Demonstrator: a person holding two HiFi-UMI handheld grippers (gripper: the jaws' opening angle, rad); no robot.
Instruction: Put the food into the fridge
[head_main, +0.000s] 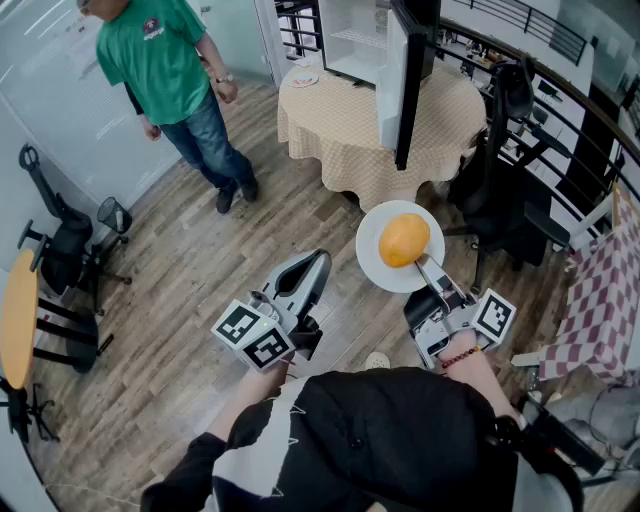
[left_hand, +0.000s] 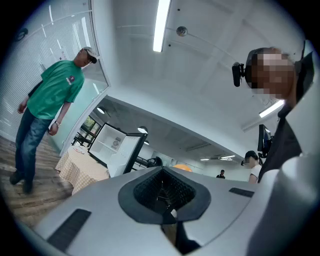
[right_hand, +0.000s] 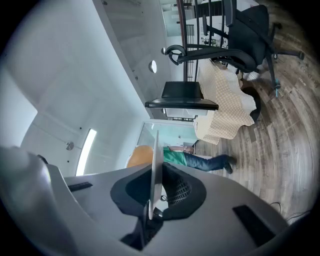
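A round orange food lies on a white plate held above the wooden floor. My right gripper is shut on the plate's near rim. In the right gripper view the plate stands edge-on between the jaws, with the orange food behind it. My left gripper hovers to the left of the plate, shut with nothing in it. The small white fridge stands on a round table ahead, its door swung open. From the left gripper view the fridge shows beyond the shut left gripper.
A person in a green shirt stands on the floor to the left of the table. Black office chairs crowd the table's right side by a railing. More chairs and a yellow round table are at the far left.
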